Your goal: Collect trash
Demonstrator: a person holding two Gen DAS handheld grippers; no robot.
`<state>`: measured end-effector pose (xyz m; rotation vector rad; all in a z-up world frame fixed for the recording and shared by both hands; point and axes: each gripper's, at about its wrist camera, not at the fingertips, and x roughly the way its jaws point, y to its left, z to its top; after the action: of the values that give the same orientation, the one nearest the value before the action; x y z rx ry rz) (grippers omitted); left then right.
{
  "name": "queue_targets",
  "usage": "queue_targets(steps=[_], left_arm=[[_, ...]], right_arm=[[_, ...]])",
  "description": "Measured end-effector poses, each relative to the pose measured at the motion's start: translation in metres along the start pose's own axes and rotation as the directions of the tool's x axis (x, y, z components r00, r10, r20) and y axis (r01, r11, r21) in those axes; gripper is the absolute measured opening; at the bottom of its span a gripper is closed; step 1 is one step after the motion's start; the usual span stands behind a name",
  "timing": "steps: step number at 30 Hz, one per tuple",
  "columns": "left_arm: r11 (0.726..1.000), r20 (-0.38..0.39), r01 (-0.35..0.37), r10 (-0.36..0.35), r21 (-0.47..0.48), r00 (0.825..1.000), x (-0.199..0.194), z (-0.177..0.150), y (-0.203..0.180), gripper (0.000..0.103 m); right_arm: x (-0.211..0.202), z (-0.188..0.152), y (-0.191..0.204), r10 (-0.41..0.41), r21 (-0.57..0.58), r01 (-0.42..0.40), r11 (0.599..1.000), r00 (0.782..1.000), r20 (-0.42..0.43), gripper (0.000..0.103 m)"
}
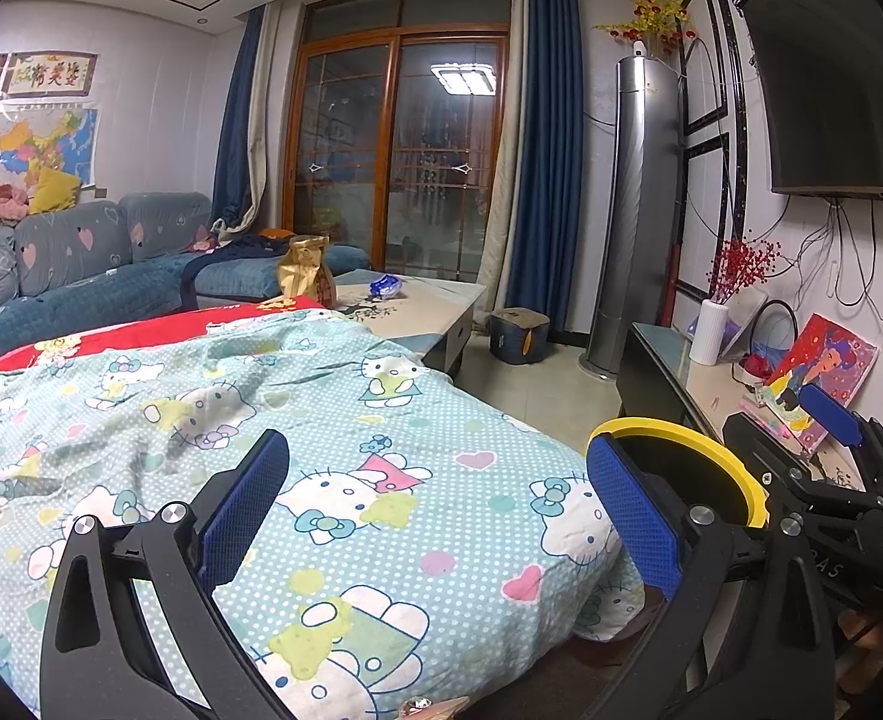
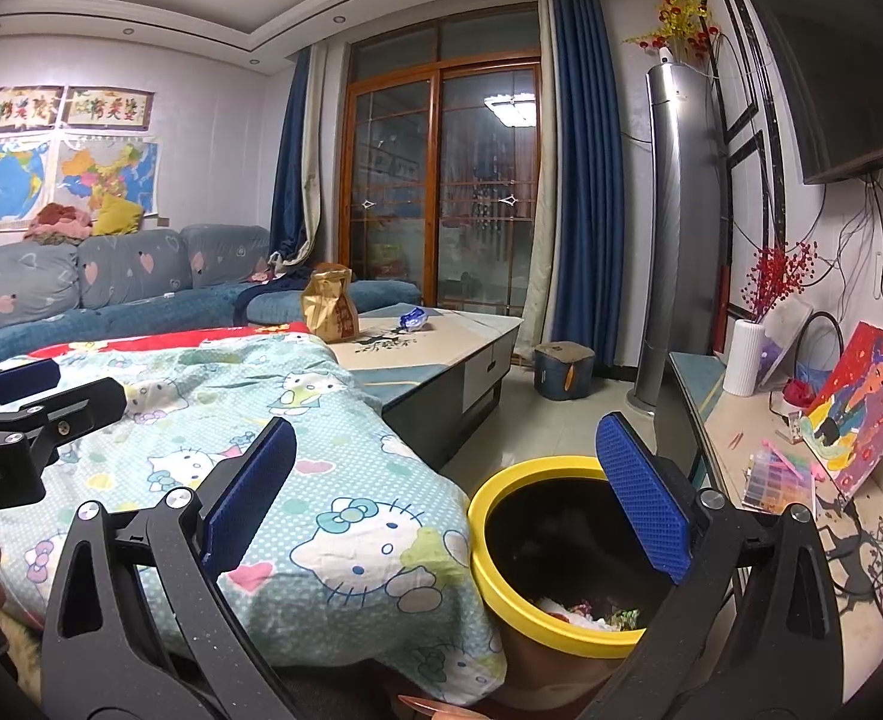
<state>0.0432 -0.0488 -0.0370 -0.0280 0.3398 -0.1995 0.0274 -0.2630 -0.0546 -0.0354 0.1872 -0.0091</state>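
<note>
Holding both grippers, left [image 1: 438,513] and right [image 2: 447,495], wide open and empty near the bin [image 2: 537,546], since the blue wrapper [image 2: 412,318] lies far off on the table [image 2: 471,330]

Blue sofa [image 2: 111,306], curtained glass doors [image 2: 441,192]
</note>
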Motion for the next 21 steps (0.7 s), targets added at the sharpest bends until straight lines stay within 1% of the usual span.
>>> queue_targets(steps=[21], left_arm=[[1.000, 0.000, 0.000, 0.000, 0.000, 1.000, 0.0006, -0.0002, 0.0000, 0.097]], right_arm=[[0.0003, -0.0003, -0.0003, 0.001, 0.001, -0.001, 1.000, 1.000, -0.001, 0.092]])
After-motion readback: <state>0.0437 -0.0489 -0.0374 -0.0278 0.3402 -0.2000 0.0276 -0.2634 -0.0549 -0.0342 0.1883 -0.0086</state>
